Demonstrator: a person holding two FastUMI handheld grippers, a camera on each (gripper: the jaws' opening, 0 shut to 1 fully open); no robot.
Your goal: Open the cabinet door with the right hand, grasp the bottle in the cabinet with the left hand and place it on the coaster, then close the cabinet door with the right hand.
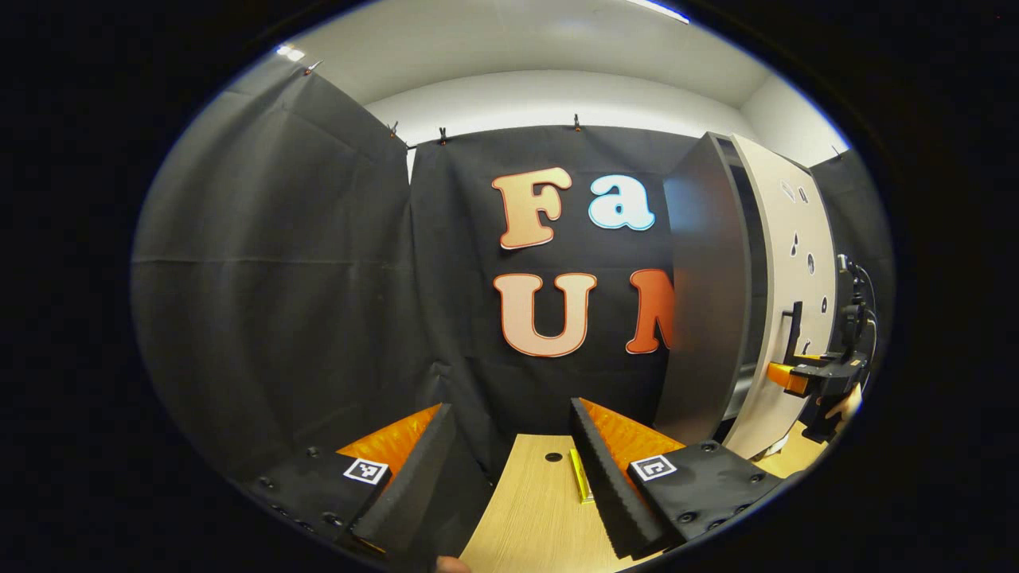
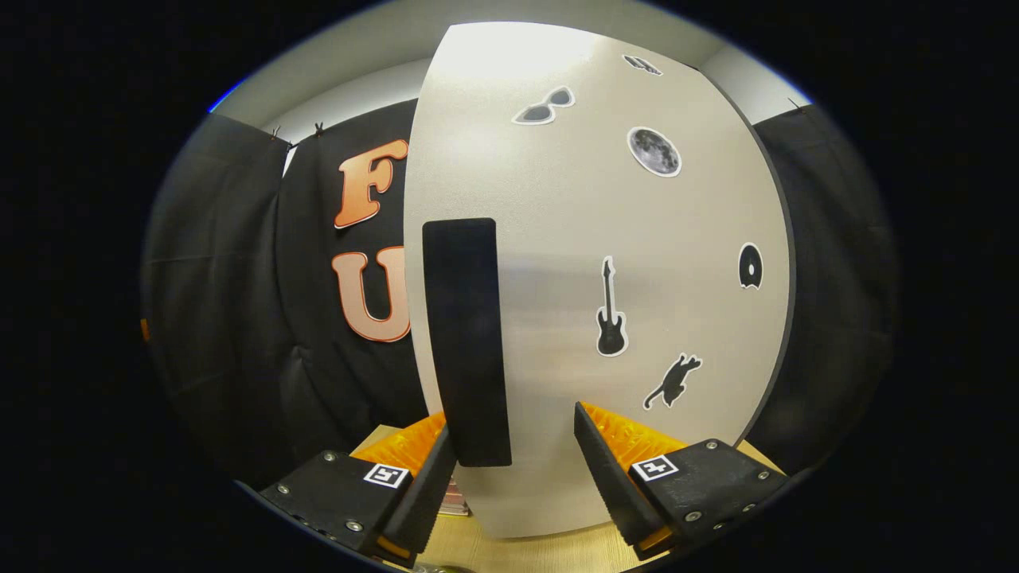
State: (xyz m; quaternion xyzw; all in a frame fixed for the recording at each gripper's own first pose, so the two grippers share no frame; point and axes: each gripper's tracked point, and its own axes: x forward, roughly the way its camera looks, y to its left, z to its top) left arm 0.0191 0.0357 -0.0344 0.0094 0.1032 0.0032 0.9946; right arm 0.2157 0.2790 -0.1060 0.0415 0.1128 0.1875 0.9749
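Observation:
The cabinet [image 1: 704,294] stands at the right of the left gripper view, grey side toward me, its beige door [image 1: 792,263] slightly ajar with a dark gap along the edge. In the right gripper view the door [image 2: 637,263] is close ahead, with stickers and an upright black handle [image 2: 466,342]. My right gripper [image 2: 513,422] is open, and the handle's lower end lies between its fingers, close to the left finger [image 2: 430,477]. That gripper [image 1: 788,376] also appears at the handle, held by a hand [image 1: 844,407]. My left gripper [image 1: 509,407] is open over the wooden table [image 1: 533,509], holding nothing. The cabinet's inside is hidden.
A small yellow strip [image 1: 580,476] and a round dark hole [image 1: 553,457] lie on the table between the left gripper's fingers. Black cloth walls close the booth at the back and left. A small striped object [image 2: 455,500] sits on the table under the right gripper's left finger.

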